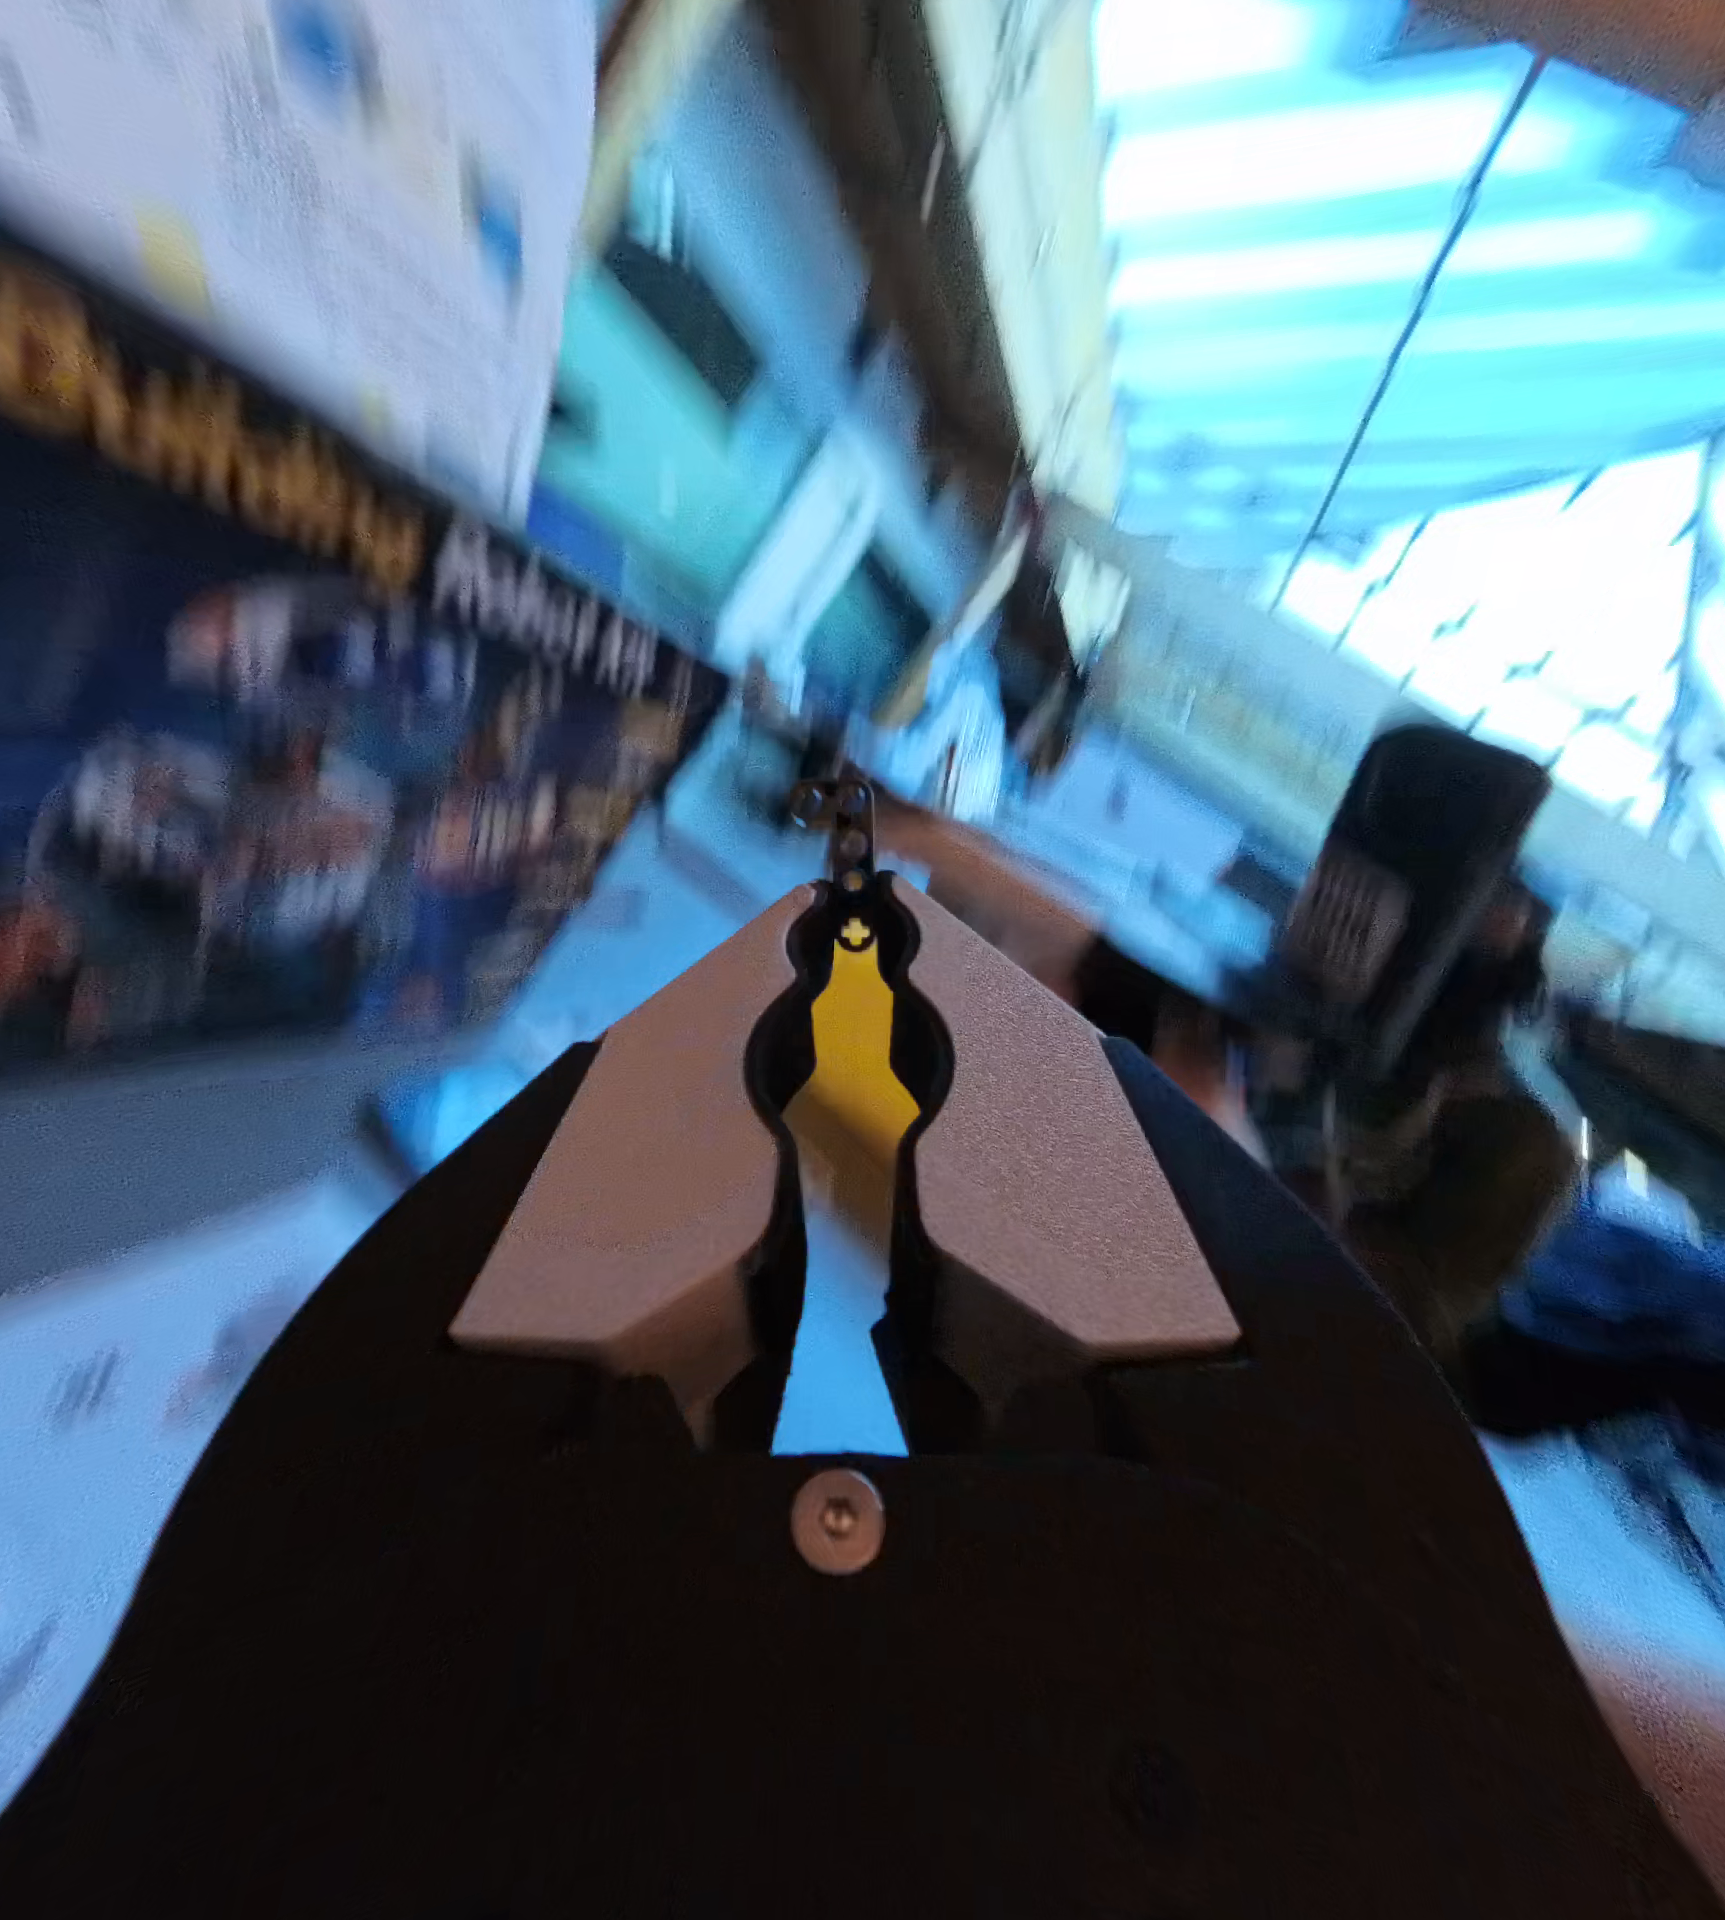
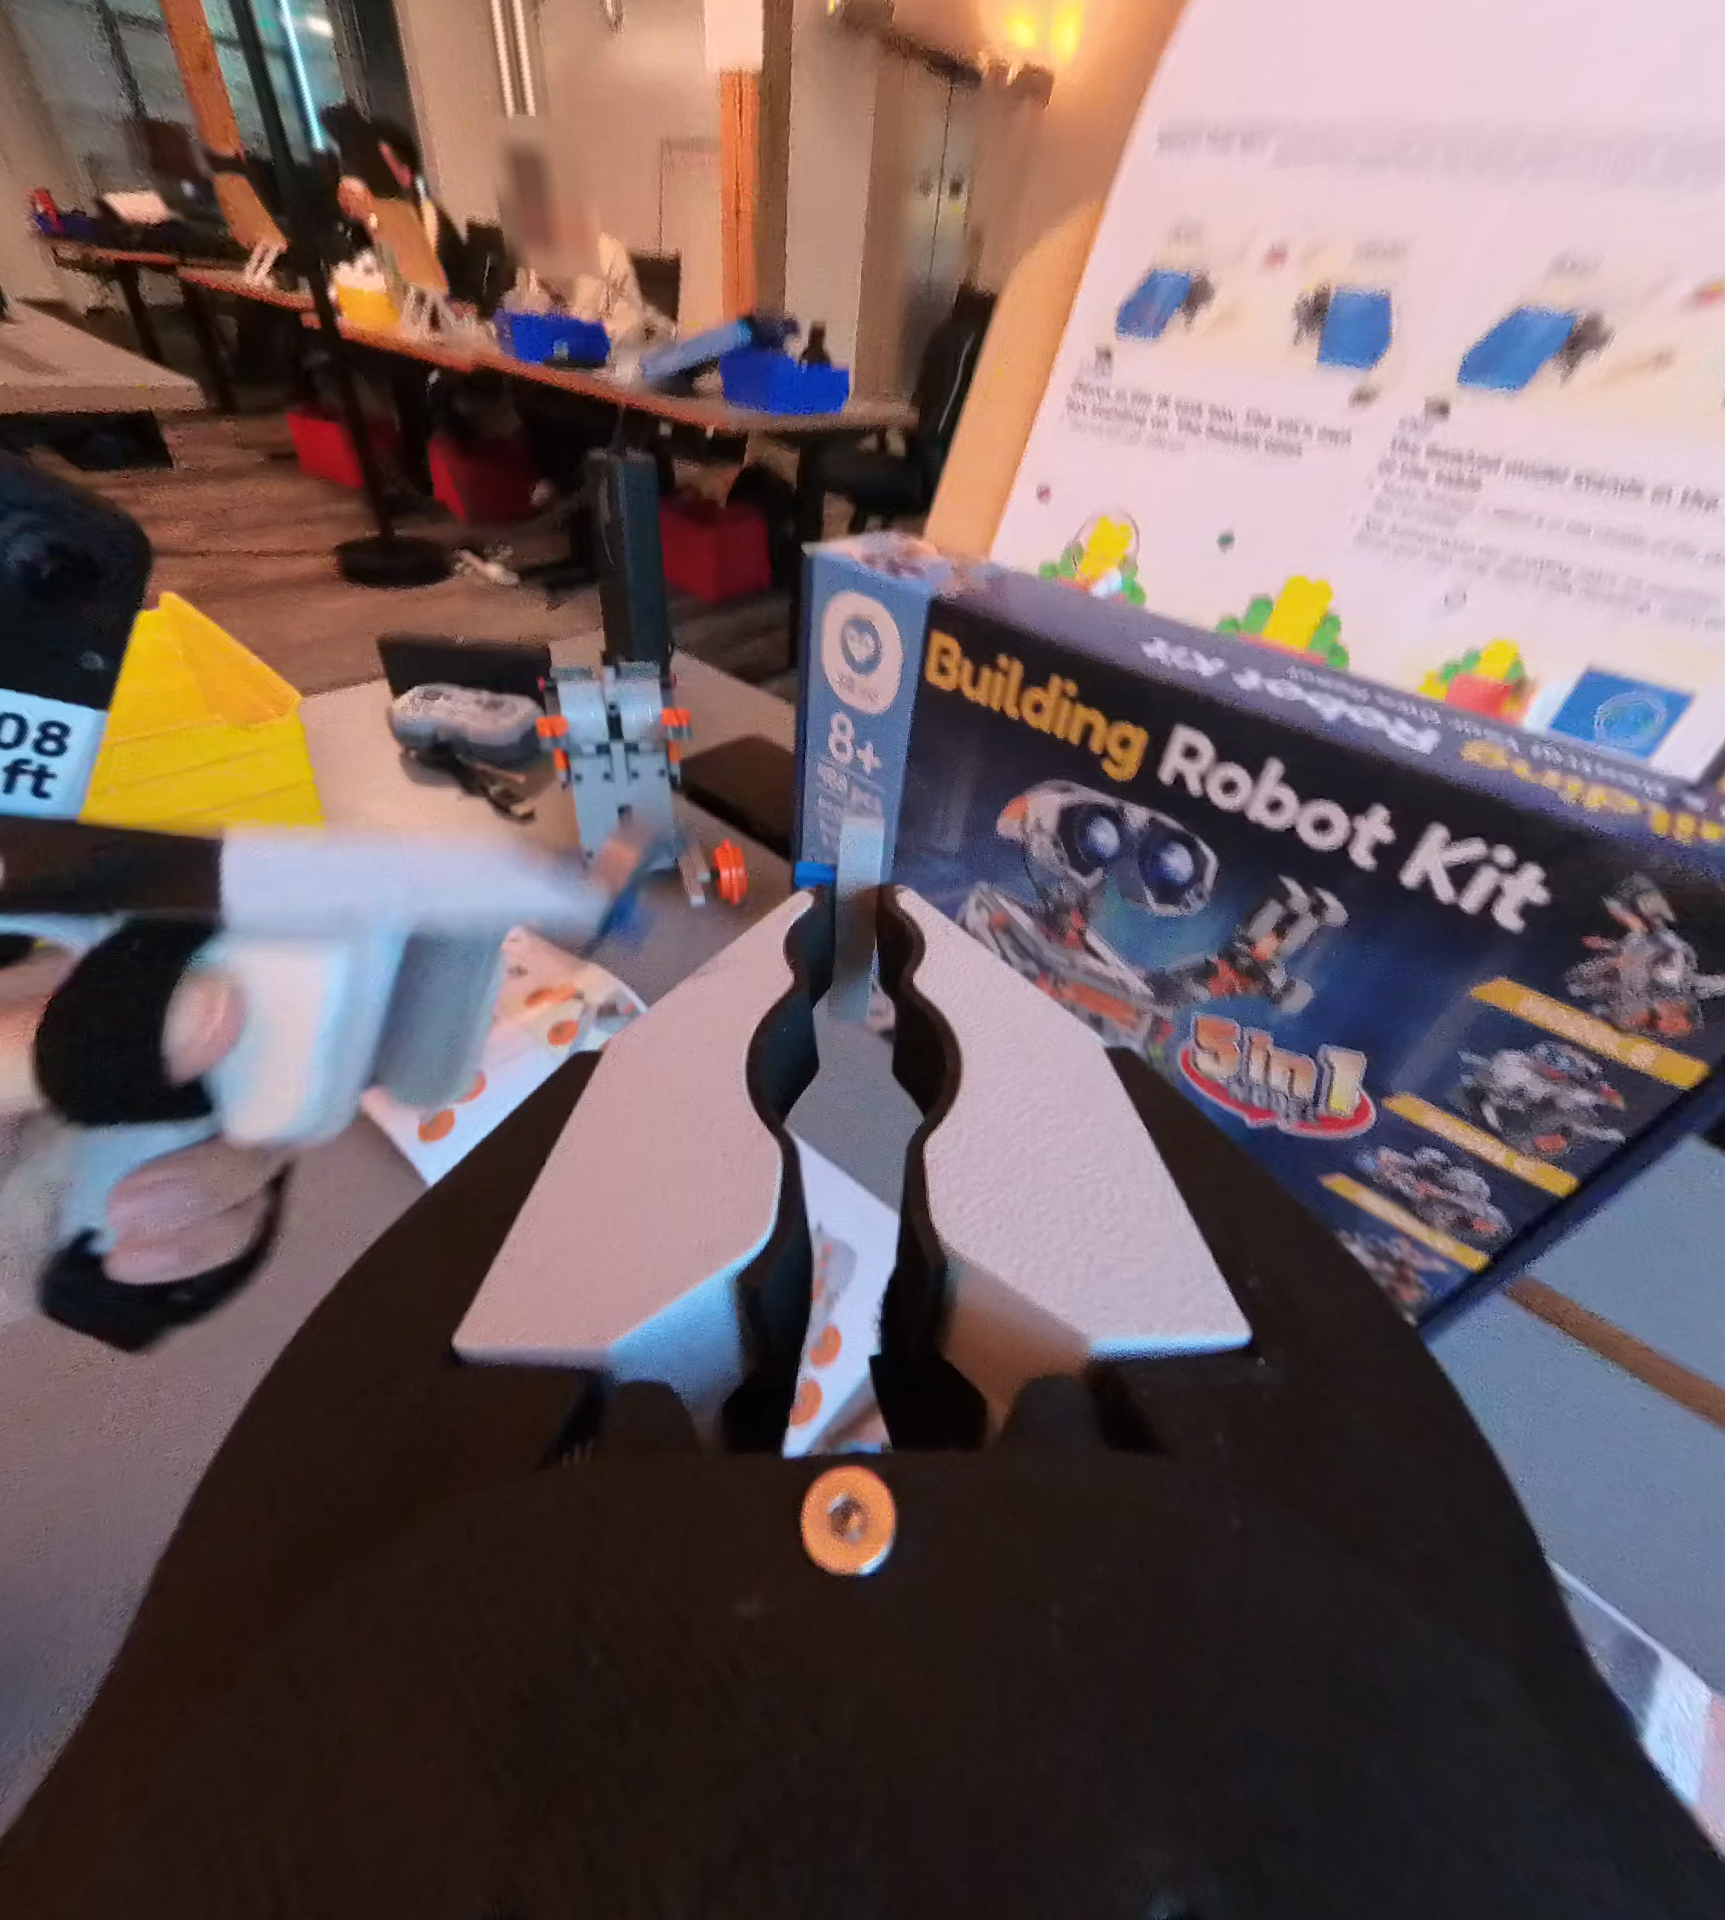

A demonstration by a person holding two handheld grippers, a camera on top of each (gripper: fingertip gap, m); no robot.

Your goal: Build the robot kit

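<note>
Left hand-held gripper (image 1: 850, 883) pinches a thin black perforated piece (image 1: 842, 821); right hand-held gripper (image 2: 850, 904) clamps a grey beam (image 2: 856, 925) — hold both steady, aligned.

My right gripper (image 2: 850, 906) has matt, grainy pale-grey plastic fingers (image 2: 1045, 1143) on a matt black body, with a shiny metal screw (image 2: 845, 1521). It pinches a smooth grey plastic beam (image 2: 856, 883). The dark-blue cardboard kit box (image 2: 1357, 935) looks glossy. My left gripper (image 1: 850, 891) nips a thin black perforated plastic strip (image 1: 850, 831).
</note>
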